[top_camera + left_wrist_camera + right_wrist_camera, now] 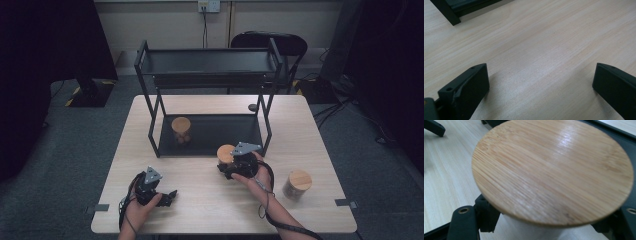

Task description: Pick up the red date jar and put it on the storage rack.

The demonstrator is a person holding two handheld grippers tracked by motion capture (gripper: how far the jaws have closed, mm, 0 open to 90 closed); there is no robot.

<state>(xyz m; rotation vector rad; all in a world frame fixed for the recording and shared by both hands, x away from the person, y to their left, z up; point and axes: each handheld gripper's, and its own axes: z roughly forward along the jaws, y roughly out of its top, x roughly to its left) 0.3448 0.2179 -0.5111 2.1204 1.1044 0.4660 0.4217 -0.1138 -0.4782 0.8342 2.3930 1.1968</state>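
Right tool [227,164] clenched on bamboo-lidded jar [225,152], left tool [170,196] released, no readable writing

High view set above near table [210,200] edge, aimed forward and down, whole rack [207,100] taken in. Gripper views held low, super close. Tabletop shared by all; rack base, bamboo-lidded jar [551,170] caught too.

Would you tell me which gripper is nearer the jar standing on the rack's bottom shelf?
Right. The right gripper, shut on another jar, sits just outside the rack; the left gripper is nearer the table's front edge than the shelved jar.
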